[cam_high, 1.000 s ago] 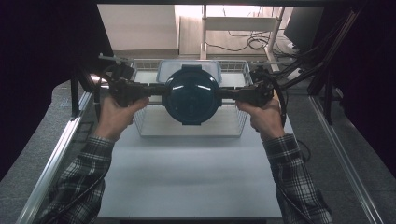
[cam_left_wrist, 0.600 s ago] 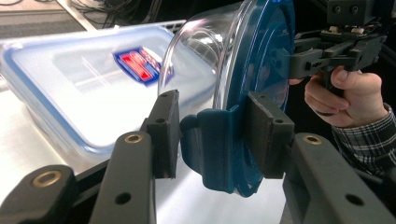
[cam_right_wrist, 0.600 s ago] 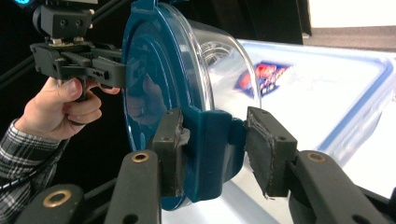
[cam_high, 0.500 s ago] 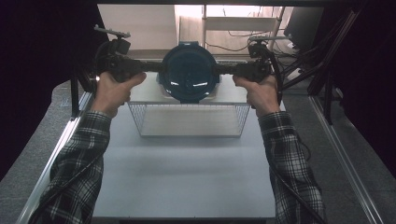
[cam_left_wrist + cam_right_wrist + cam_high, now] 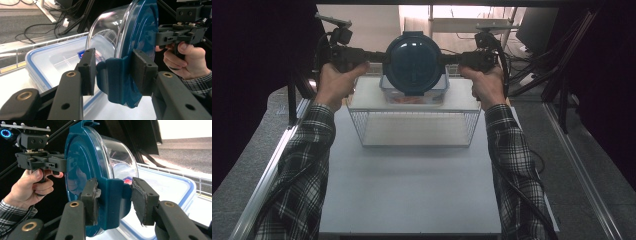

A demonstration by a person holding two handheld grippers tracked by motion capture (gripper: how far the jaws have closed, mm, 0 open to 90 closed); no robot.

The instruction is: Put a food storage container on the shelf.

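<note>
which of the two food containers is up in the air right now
The round one with the dark blue lid, tipped on edge between both grippers; the rectangular blue-rimmed box sits below it.

I am seeing both forearms wearing black-and-white plaid flannel sleeves (image 5: 304, 165), cuffs ending at the wrists. The left black two-jaw gripper (image 5: 113, 72) is showing flat matte pads, brass-ringed pivot holes and small dark screw holes in its arms. The right black two-jaw gripper (image 5: 113, 201) is showing worn, fraying pad edges. Black cables (image 5: 507, 75) are trailing from each handle.
</note>
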